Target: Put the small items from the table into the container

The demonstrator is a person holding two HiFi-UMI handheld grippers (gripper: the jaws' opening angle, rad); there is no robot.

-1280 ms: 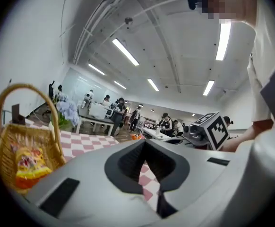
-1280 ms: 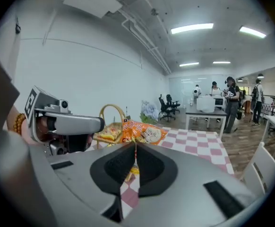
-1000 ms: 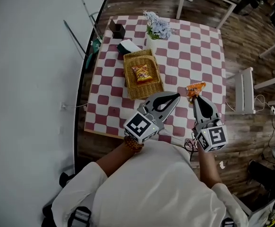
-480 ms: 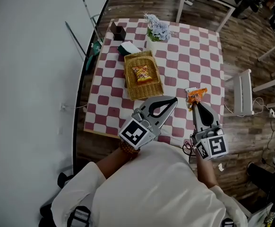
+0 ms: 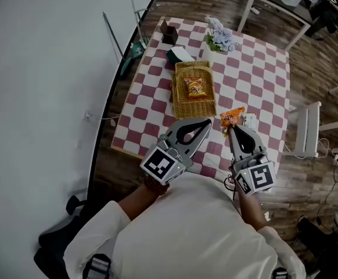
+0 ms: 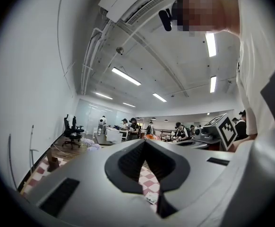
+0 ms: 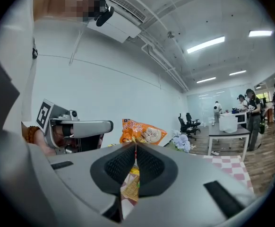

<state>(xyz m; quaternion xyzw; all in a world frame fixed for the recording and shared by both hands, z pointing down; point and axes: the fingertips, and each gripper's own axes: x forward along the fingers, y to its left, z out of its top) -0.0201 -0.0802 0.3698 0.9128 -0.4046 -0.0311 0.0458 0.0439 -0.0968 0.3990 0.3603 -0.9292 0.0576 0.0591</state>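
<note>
No text could be read. Print was seen on the orange packet (image 7: 144, 131) clamped in the right tongs (image 5: 230, 127), but it was too blurred to be made out. Only black-and-white square patterns, not letters, were carried by the marker cubes (image 5: 160, 164) behind the tongs.

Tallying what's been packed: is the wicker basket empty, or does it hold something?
Not empty. One orange snack packet lies inside the wicker basket; a second packet is outside it, pinched in the right gripper.
</note>
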